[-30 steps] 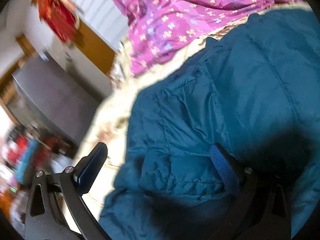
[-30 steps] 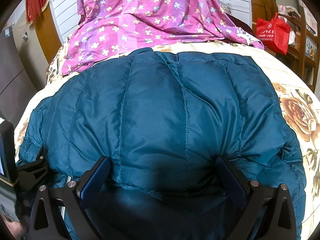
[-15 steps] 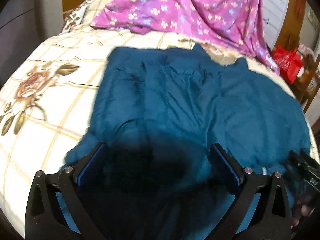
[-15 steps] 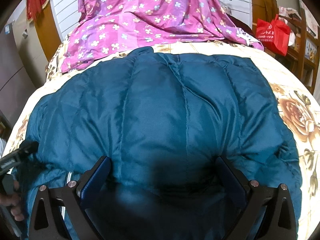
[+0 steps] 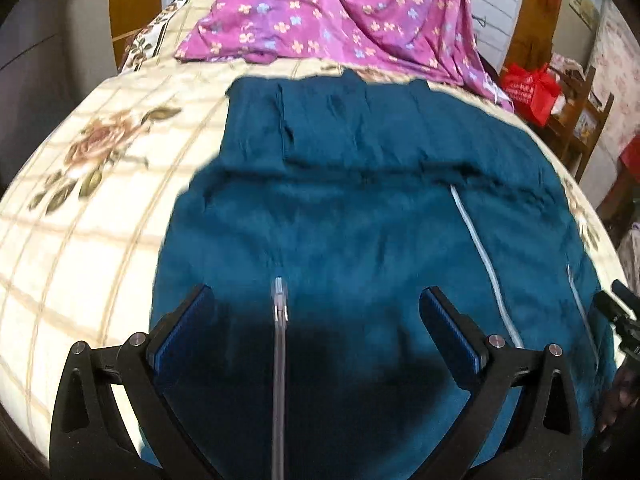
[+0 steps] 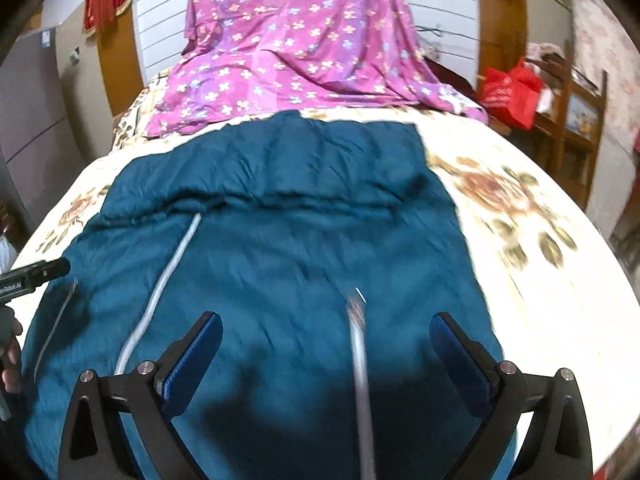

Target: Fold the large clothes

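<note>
A large teal padded jacket (image 5: pixel 360 208) lies spread on the bed, front side up, with pale zipper lines (image 5: pixel 476 240) running along it. It also fills the right wrist view (image 6: pixel 288 240). My left gripper (image 5: pixel 316 308) is open and empty above the jacket's near left part. My right gripper (image 6: pixel 326 336) is open and empty above its near right part. The left gripper's body shows at the left edge of the right wrist view (image 6: pixel 32 276).
The bed has a cream floral sheet (image 5: pixel 88 184) (image 6: pixel 520 240). A purple flowered cloth (image 5: pixel 340 20) (image 6: pixel 296 52) lies at the head of the bed. A red bag (image 5: pixel 528 88) (image 6: pixel 508 92) sits on wooden furniture at the right.
Both grippers pulled back and rose, so the whole jacket is in view. The jacket now lies zipper side up; earlier its quilted back showed.
</note>
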`<state>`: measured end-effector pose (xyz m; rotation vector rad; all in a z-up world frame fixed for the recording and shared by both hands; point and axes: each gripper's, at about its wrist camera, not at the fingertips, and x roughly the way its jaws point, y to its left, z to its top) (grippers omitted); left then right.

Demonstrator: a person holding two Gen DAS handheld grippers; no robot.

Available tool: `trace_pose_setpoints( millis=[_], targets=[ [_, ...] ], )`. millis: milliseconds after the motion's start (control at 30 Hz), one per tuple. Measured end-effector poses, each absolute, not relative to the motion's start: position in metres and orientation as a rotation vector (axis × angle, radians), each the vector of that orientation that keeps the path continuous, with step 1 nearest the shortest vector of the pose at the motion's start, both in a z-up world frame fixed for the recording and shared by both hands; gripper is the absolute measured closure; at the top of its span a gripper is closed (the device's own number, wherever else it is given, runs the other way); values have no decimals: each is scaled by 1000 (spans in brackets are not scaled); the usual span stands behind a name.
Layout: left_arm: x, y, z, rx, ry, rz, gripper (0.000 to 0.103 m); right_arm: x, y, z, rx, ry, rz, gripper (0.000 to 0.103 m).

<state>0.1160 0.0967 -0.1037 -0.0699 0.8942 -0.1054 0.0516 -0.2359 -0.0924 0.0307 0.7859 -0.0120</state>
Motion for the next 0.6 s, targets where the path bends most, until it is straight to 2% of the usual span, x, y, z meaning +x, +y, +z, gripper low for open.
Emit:
trace_pose_setpoints(
  millis=[400,600],
  targets=[
    [25,131,-115,6,840,-77,1,-50,-283,-128,43,845,-105,0],
    [14,170,-118,-41,851,-48,1,-81,-313,-119,136,782,-175,0]
  ],
)
